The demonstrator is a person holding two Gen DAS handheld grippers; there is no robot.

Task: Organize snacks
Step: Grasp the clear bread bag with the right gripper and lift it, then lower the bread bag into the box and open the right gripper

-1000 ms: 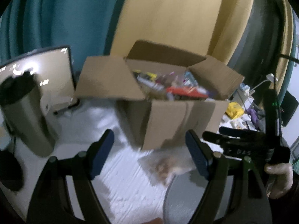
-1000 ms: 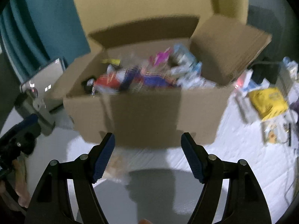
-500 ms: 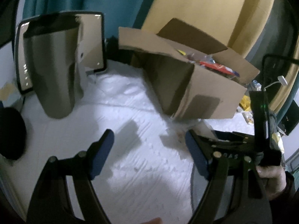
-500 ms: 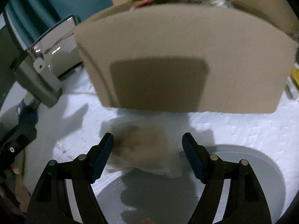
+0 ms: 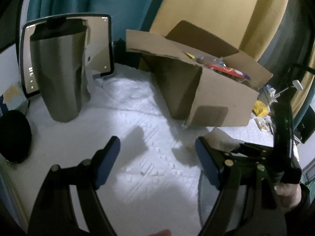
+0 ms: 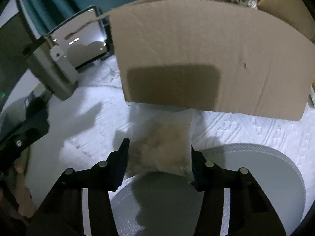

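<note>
A clear snack bag (image 6: 165, 143) with brownish contents lies on the white cloth, its near end on the rim of a round grey plate (image 6: 256, 177). My right gripper (image 6: 159, 149) is closing around it, and both pads touch its sides. Right behind it stands the open cardboard box (image 6: 196, 59), with colourful snack packets (image 5: 222, 68) showing above its edge. My left gripper (image 5: 156, 143) hovers open over bare cloth to the left of the box (image 5: 206, 98), nothing between its fingers. From the left wrist view the bag is mostly hidden behind my right finger.
A steel tumbler (image 5: 57, 74) stands at the left before a framed mirror (image 5: 98, 45). A black round object (image 5: 13, 135) lies at the far left edge. Yellow packets and cables (image 5: 259, 106) clutter the right side behind the box. A hand (image 5: 287, 192) holds the right gripper.
Both grippers came down toward the cloth in front of the box. The right jaws, wide apart around the bag before, have drawn in onto its sides. The left jaws kept their width.
</note>
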